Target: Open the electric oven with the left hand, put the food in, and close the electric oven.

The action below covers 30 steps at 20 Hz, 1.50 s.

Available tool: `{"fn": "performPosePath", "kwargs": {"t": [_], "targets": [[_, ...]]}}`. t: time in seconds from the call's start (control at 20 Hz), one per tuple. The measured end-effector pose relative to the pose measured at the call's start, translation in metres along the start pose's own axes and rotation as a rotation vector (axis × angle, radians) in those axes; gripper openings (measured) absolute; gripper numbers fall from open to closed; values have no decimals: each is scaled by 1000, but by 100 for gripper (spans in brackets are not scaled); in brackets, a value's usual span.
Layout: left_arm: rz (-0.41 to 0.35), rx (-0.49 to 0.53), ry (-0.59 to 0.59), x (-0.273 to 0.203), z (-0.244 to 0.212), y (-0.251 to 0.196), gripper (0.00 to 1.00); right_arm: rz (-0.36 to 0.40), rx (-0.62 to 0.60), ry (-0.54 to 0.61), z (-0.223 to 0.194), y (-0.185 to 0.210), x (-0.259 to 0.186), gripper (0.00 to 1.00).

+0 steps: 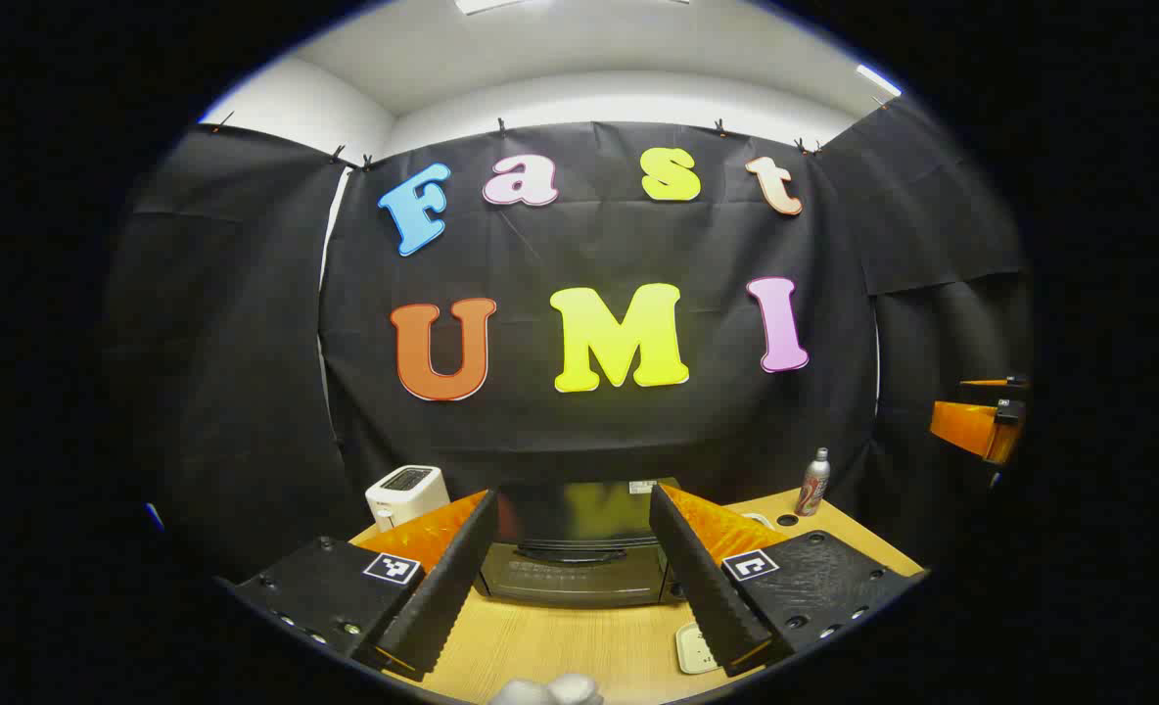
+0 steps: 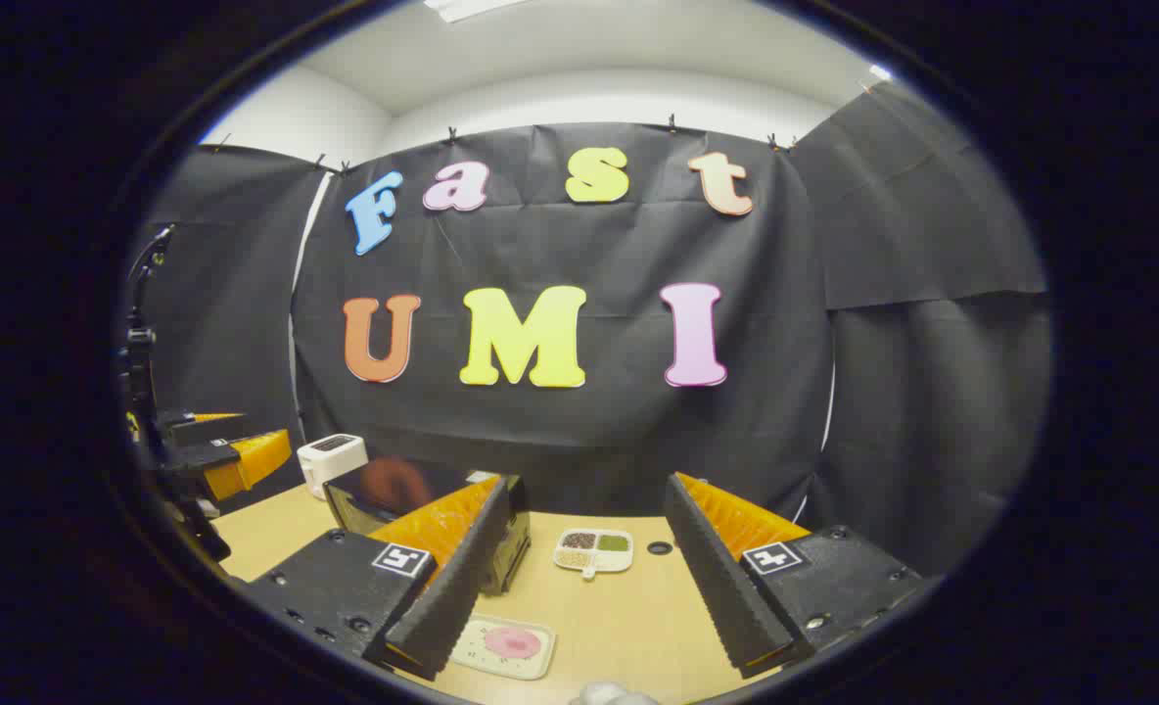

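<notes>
Wooden table point(image 1: 560, 646) — both grippers (fingers apart) above.

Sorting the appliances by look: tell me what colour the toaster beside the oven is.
White or cream, with a dark slotted top; the toaster shows best in the left gripper view.

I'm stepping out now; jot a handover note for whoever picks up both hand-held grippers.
Left hand-held gripper: open, empty, aimed at the electric oven, whose door is shut.
Right hand-held gripper: open, empty, above the table.
Food: pink item on a tray by the right gripper; divided dish beside the oven.
Done: nothing yet.
Left: open door, load food, close door.
</notes>
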<state>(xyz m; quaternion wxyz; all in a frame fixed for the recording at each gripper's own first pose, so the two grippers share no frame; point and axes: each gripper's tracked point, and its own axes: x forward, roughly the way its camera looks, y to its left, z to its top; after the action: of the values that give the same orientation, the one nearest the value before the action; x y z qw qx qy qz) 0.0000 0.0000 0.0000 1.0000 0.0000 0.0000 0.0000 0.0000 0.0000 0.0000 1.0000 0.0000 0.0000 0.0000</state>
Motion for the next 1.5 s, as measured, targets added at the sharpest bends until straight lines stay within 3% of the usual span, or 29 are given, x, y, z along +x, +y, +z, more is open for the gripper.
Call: {"fn": "performPosePath", "kwargs": {"t": [0.15, 0.2, 0.7, 0.95, 1.0, 1.1, 1.3, 1.5], "targets": [[-15, -5, 9, 1, -3, 0, 96, -4, -2, 12, -2, 3, 0, 100], [-22, -7, 12, 1, -3, -1, 96, -6, 2, 14, -2, 3, -1, 96], [-52, 14, 22, 16, -20, 4, 96, -18, -9, 17, 1, 10, -6, 96], [-84, 9, 57, 65, -64, 4, 96, -38, -11, 27, 8, 4, -10, 100], [-83, 12, 81, 78, -75, 4, 96, -46, -12, 31, 9, 2, -12, 96], [-83, 8, 107, 102, -98, 5, 96, -64, -19, 45, 10, -3, -13, 100], [-89, 16, 170, 144, -137, 0, 97, -105, -48, 67, 9, -14, -19, 96], [-89, 21, 252, 164, -176, -1, 97, -135, -55, 88, 5, -24, -20, 96]]}}
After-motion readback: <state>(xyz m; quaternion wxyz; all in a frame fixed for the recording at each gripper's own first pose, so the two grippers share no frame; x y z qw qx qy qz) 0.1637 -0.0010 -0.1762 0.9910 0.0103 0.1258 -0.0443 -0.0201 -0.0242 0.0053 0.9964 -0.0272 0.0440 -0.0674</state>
